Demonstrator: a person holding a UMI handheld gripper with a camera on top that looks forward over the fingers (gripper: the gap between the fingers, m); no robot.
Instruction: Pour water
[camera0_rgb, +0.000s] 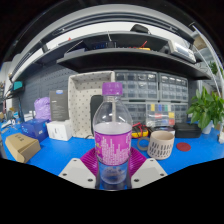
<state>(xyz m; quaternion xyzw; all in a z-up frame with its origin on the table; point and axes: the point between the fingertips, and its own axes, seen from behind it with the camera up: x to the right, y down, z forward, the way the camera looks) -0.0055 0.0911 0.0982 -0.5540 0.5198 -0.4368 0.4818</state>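
Observation:
A clear plastic bottle (112, 135) with a purple cap and a pink-purple label stands upright between my fingers, close to the camera. My gripper (112, 165) is shut on the bottle, both magenta pads (90, 160) pressing its lower sides. A ribbed white cup (161, 144) stands on the blue table (60, 152) just right of the bottle, a short way beyond the fingers. The bottle's base is hidden between the fingers.
A red round coaster (184, 147) lies right of the cup. A green plant (207, 108) stands far right. Left are a tan box (20, 147), a white box (58, 129) and a purple package (43, 108). Shelving and drawer bins (150, 88) line the back.

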